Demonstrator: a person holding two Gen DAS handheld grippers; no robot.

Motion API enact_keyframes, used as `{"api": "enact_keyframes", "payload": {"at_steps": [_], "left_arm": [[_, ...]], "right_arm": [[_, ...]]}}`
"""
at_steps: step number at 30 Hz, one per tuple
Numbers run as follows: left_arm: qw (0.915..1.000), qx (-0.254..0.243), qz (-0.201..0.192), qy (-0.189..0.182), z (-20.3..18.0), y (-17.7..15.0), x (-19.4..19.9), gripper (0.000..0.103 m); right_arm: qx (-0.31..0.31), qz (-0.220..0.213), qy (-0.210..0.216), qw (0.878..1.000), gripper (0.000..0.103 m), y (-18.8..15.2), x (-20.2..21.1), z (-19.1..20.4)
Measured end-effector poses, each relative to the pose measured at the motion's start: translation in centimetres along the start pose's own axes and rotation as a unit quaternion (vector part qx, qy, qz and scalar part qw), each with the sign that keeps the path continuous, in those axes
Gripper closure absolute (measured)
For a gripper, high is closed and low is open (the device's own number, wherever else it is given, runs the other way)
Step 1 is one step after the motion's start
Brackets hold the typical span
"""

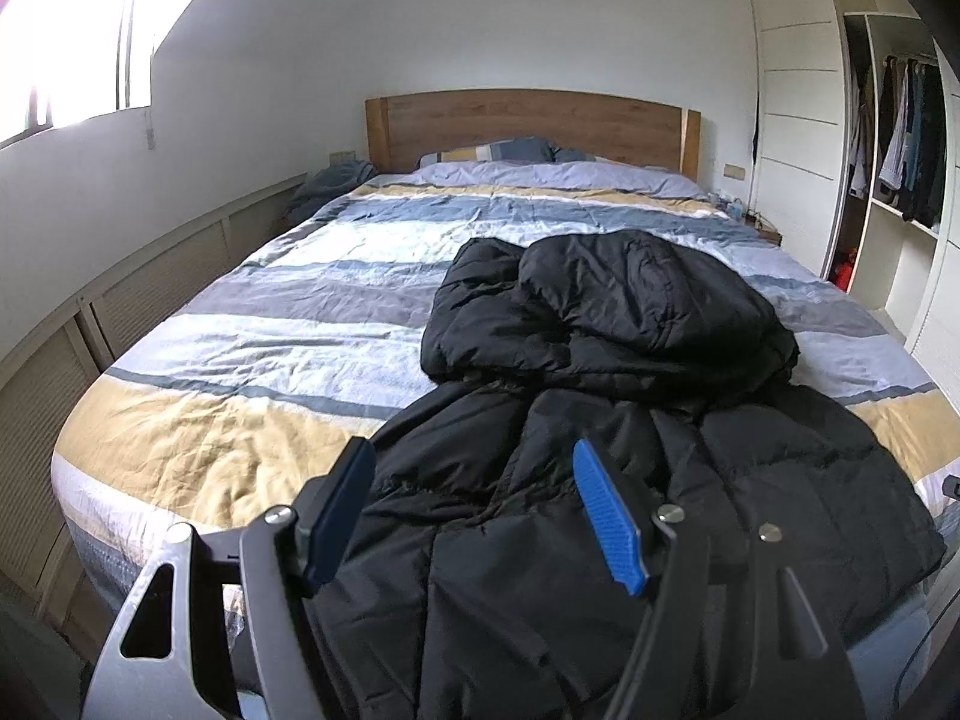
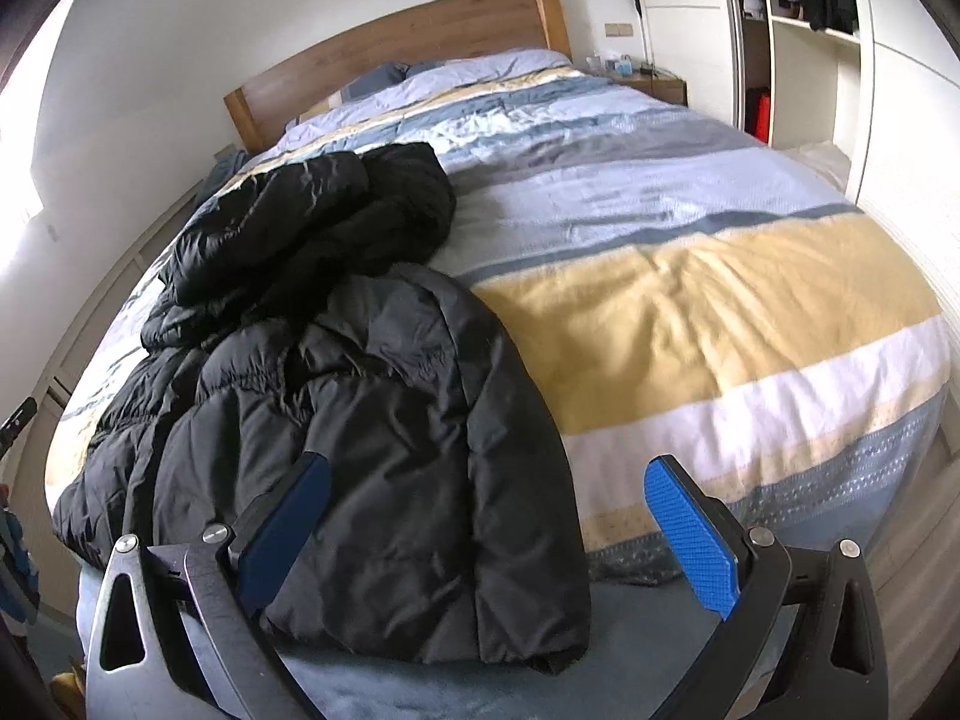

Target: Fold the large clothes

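A big black puffer jacket (image 1: 600,420) lies crumpled on the striped bed (image 1: 252,324), its upper part bunched toward the headboard and its hem hanging over the foot edge. It also shows in the right wrist view (image 2: 372,396). My left gripper (image 1: 474,468) is open and empty, hovering above the jacket's lower left part. My right gripper (image 2: 489,474) is open wide and empty, above the jacket's right hem near the foot of the bed (image 2: 720,300).
A wooden headboard (image 1: 528,126) and pillows are at the far end. An open wardrobe (image 1: 900,138) with hanging clothes stands on the right. A nightstand (image 2: 654,84) with small items is beside it. Low slatted cabinets (image 1: 138,294) line the left wall.
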State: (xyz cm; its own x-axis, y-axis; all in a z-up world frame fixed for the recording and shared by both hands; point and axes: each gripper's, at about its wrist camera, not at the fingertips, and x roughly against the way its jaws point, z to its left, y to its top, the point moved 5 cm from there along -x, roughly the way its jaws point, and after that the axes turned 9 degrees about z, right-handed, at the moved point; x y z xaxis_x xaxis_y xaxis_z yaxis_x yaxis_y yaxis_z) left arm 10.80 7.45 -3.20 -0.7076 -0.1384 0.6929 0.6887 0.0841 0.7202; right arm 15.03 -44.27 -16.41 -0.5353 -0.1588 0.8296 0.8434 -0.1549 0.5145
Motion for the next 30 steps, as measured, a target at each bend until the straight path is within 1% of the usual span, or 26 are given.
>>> {"api": "enact_keyframes", "payload": {"at_steps": [5, 13, 18, 22, 24, 27, 28, 30], "left_arm": [[0.9996, 0.013, 0.023, 0.014, 1.7, -1.2, -1.3, 0.036], [0.9963, 0.046, 0.056, 0.045, 6.3, -3.4, -2.8, 0.035], [0.9918, 0.085, 0.066, 0.069, 10.9, -4.2, -2.7, 0.035], [0.9874, 0.119, 0.068, 0.079, 14.9, -4.7, -2.0, 0.035], [0.9862, 0.133, 0.073, 0.067, 16.1, -5.1, -1.9, 0.035], [0.9858, 0.144, 0.087, 0.01, 16.4, -5.8, -2.4, 0.035], [0.9837, 0.15, 0.096, -0.022, 16.3, -6.1, -2.9, 0.035], [0.9753, 0.17, 0.117, -0.078, 16.1, -6.9, -4.0, 0.035]], "right_arm": [[-0.008, 0.013, 0.002, 1.0, 0.001, -0.6, -0.8, -0.8], [-0.02, 0.036, 0.005, 0.999, 0.0, -1.4, -2.2, -1.8], [-0.025, 0.042, 0.007, 0.999, 0.0, -1.6, -2.7, -2.1], [-0.027, 0.046, 0.011, 0.998, 0.0, -1.8, -3.0, -2.2], [-0.03, 0.049, 0.015, 0.998, 0.0, -1.9, -3.1, -2.4], [-0.037, 0.05, 0.021, 0.998, 0.0, -2.1, -3.3, -2.4], [-0.039, 0.053, 0.026, 0.998, 0.0, -2.1, -3.5, -2.3], [-0.039, 0.058, 0.034, 0.997, 0.0, -2.2, -3.8, -2.2]]}}
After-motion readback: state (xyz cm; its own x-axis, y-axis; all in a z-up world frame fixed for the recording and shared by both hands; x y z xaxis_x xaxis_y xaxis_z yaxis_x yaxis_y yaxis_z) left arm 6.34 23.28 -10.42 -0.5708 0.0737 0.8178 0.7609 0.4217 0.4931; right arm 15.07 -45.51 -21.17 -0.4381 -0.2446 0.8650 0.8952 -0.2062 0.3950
